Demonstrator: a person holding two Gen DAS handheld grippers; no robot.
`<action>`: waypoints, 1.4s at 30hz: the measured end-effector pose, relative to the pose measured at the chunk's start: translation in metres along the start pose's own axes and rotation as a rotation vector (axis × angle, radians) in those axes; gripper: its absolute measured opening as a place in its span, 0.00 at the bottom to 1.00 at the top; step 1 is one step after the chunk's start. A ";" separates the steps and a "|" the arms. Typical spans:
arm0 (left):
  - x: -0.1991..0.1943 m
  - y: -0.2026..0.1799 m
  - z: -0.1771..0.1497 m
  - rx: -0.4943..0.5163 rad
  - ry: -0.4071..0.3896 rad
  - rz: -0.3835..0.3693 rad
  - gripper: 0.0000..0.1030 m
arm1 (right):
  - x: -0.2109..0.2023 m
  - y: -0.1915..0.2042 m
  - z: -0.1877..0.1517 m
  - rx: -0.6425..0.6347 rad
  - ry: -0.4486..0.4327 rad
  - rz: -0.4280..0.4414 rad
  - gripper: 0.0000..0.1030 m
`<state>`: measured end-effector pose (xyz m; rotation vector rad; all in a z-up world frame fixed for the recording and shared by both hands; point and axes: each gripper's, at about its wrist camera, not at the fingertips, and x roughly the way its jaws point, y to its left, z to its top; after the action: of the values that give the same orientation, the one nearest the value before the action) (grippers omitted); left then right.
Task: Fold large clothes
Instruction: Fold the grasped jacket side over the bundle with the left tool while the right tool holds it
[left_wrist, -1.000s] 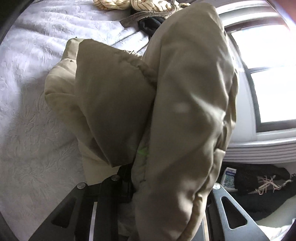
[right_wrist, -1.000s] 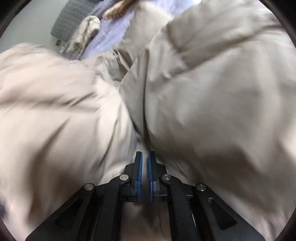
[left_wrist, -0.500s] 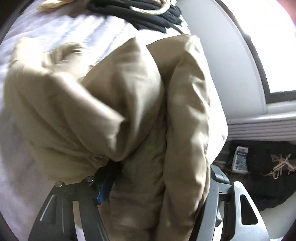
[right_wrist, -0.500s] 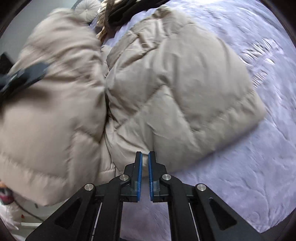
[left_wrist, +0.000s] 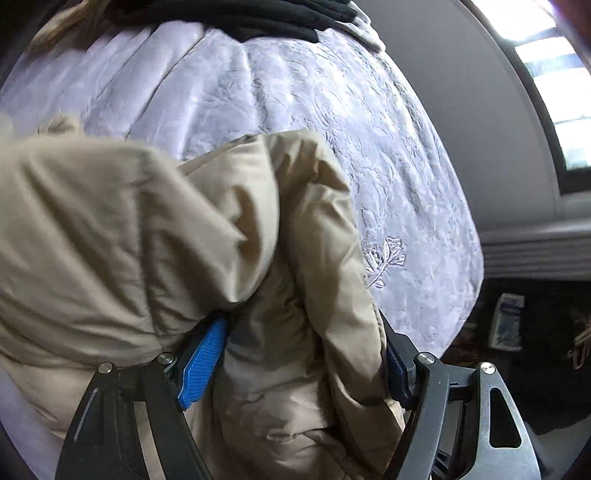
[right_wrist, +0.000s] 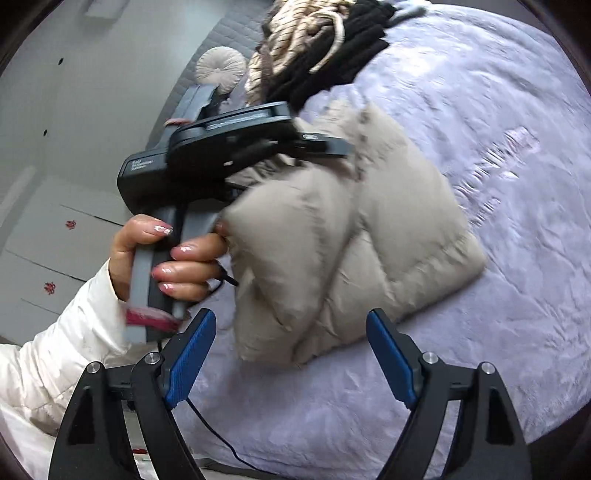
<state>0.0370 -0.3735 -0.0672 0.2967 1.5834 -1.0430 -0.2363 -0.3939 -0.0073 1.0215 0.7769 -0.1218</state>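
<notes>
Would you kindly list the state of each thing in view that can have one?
Beige puffer jacket: folded into a bundle, lying on the bed.
Left gripper: open, fingers wide apart, jacket fabric bunched loosely between them.
Right gripper: open, empty, apart from the jacket.
Bedspread: spread over the bed, lightly wrinkled.
Black and cream clothes: heaped unfolded at the far end of the bed.

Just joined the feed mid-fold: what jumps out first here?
The folded beige puffer jacket on the lavender bedspread dominates both views. The left gripper has its jaws spread wide with jacket fabric bunched between them, while the right gripper is open and clear of the jacket. A pile of dark and cream clothes sits at the far end.
</notes>
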 end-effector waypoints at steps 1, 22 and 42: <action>0.005 -0.005 -0.002 0.014 0.001 0.014 0.74 | 0.009 0.004 0.004 -0.007 0.001 -0.018 0.84; -0.019 0.062 0.044 0.161 -0.321 0.418 0.74 | 0.038 -0.068 0.023 0.101 -0.034 -0.338 0.12; 0.027 0.049 0.071 0.209 -0.321 0.465 0.74 | -0.021 -0.071 0.049 0.087 -0.129 -0.420 0.18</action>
<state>0.1090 -0.4074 -0.1097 0.5787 1.0511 -0.8395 -0.2571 -0.4766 -0.0307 0.9098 0.8649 -0.5813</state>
